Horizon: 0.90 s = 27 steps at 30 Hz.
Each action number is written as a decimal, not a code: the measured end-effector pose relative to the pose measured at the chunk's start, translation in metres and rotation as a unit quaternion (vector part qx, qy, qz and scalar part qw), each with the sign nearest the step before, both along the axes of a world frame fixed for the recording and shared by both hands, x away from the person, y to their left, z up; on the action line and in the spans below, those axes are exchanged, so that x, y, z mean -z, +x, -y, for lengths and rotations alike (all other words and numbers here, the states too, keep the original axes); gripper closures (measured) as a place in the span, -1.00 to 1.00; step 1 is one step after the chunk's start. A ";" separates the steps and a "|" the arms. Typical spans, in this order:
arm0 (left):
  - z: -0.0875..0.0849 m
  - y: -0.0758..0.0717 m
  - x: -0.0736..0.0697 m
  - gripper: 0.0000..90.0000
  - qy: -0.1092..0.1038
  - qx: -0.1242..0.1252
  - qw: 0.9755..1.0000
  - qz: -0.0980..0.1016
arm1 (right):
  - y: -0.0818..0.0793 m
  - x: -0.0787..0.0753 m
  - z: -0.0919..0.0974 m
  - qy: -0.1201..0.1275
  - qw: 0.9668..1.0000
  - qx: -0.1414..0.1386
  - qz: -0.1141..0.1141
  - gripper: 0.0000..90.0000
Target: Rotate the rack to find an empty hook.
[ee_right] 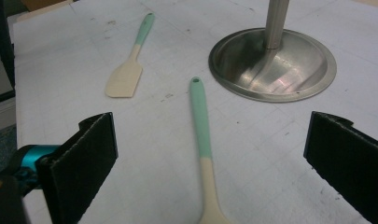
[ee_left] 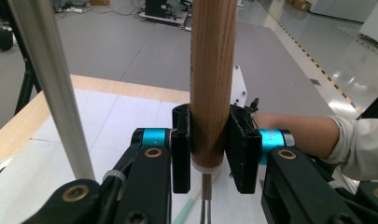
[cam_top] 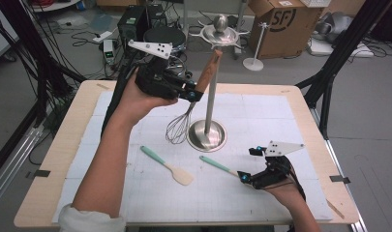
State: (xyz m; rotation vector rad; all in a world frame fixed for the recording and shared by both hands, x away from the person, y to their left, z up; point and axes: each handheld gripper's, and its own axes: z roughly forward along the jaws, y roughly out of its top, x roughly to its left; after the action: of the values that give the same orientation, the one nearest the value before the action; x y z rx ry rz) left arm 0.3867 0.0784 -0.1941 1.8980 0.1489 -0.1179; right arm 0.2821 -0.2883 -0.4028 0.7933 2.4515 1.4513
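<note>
- The left tongs (cam_top: pixel 192 93) are raised above the far left part of the table (cam_top: pixel 53 159), clamped on the wooden handle of a whisk (cam_top: pixel 196 96).
- In the left gripper view both pads press the handle's sides near its lower end, and the handle stands upright between them.
- The whisk hangs tilted, its wire head down and to the left, just left of the stand (cam_top: pixel 208 130); whether the wires touch the mat I cannot tell.
- The stand's pole rises from a round steel base at mid-table; the handle's top leans against or just beside the pole.
- The right tongs (cam_top: pixel 248 164) sit low at the near right, jaws wide apart and gripping nothing.
- A green-handled spoon (ee_right: pixel 200 130) lies between those jaws on the mat, pointing toward the base.
- A spatula (cam_top: pixel 167 166) lies flat to the left of the spoon, well apart from it.
</note>
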 end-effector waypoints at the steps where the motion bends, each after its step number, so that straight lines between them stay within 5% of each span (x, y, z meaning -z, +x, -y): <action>1: -0.001 0.001 -0.001 0.63 0.001 -0.002 1.000 0.001 | 0.000 0.000 0.000 0.000 1.000 -0.001 0.000 -0.95; 15: -0.004 0.019 0.002 0.62 -0.009 -0.008 1.000 -0.010 | 0.000 0.000 0.000 -0.001 1.000 0.000 -0.002 -0.95; 27: 0.013 0.024 0.007 0.62 -0.004 0.001 1.000 -0.010 | 0.000 0.000 0.001 -0.001 1.000 0.003 -0.002 -0.95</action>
State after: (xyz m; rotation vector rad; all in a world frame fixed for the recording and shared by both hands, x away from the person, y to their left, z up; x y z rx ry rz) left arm 0.4105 0.0654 -0.2013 1.8892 0.1610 -0.1385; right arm 0.2824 -0.2898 -0.4033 0.8015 2.4513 1.4455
